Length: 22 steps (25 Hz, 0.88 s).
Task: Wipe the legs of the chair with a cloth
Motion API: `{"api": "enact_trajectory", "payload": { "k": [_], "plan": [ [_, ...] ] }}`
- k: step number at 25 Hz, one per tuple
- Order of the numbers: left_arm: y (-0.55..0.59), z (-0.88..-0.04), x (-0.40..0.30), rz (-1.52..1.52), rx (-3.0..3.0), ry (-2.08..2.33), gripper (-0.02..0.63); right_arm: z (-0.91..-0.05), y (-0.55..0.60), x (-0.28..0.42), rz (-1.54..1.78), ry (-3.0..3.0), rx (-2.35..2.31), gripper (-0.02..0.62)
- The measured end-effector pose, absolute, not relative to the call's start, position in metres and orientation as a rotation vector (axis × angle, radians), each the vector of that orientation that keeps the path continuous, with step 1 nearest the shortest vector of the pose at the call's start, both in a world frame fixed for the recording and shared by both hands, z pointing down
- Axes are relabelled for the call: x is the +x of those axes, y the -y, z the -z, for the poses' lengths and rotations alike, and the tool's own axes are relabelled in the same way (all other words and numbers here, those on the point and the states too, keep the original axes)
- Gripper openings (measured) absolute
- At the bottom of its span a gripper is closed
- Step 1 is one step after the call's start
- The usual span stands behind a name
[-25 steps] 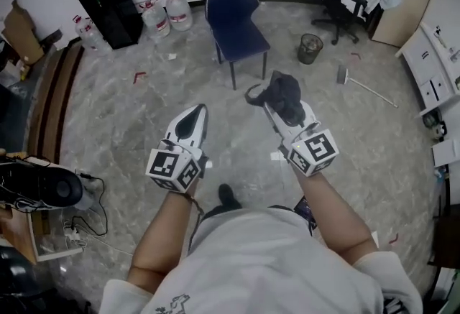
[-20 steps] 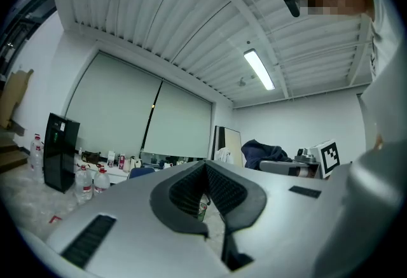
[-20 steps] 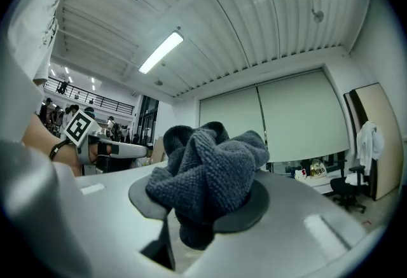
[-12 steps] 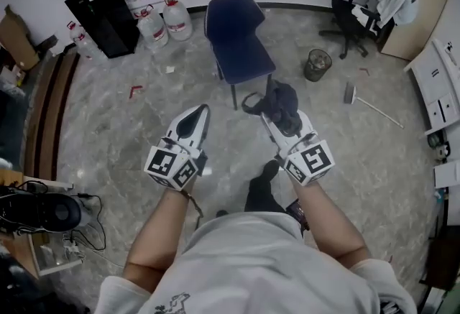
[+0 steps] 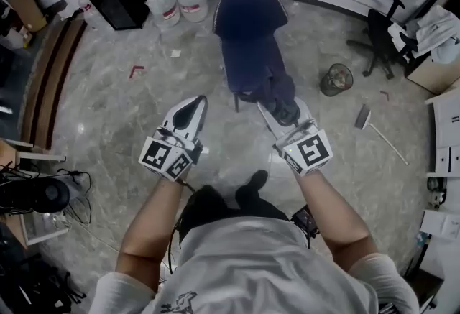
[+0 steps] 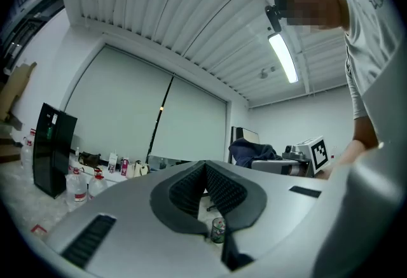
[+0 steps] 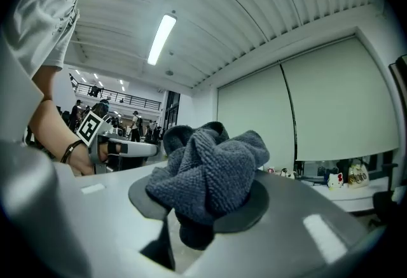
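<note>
Clamping the bunched cloth point(image 7: 213, 172), right claw point(image 5: 282, 110) points toward the chair point(image 5: 248, 54).

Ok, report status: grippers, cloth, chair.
Left gripper shut, empty. Right gripper shut on cloth. Chair just ahead, cloth over its front edge; contact unclear. Nothing blocking.

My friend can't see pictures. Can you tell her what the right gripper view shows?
The right gripper is shut on a bunched dark grey cloth. Above it are a ribbed ceiling with one long light, and pale blinds at the right.
</note>
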<state>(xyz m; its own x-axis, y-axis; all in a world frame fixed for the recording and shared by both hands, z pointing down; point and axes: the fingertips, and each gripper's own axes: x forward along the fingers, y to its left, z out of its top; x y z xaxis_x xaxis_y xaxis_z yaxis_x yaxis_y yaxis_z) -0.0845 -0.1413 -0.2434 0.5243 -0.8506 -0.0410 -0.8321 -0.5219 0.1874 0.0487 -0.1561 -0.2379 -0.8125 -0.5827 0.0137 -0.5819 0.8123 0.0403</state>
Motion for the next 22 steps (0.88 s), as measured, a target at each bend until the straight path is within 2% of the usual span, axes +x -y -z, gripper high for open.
{"api": "enact_trajectory", "payload": {
  "k": [5, 8, 14, 22],
  "plan": [
    [0.208, 0.171, -0.098, 0.161, 2.558, 1.464, 0.005, 0.164, 0.222, 0.029, -0.012, 2.931, 0.847, 0.127],
    [0.254, 0.103, -0.106, 0.171, 2.544, 1.43, 0.005, 0.089, 0.258, 0.015, -0.063, 2.89, 0.831, 0.127],
    [0.347, -0.093, -0.098, 0.119, 2.549, 1.358, 0.005, -0.128, 0.309, 0.012, -0.266, 2.827, 0.832, 0.127],
    [0.417, -0.328, -0.085, 0.044, 2.748, 1.128, 0.005, -0.452, 0.332, -0.009, -0.289, 2.763, 0.731, 0.127]
  ]
}}
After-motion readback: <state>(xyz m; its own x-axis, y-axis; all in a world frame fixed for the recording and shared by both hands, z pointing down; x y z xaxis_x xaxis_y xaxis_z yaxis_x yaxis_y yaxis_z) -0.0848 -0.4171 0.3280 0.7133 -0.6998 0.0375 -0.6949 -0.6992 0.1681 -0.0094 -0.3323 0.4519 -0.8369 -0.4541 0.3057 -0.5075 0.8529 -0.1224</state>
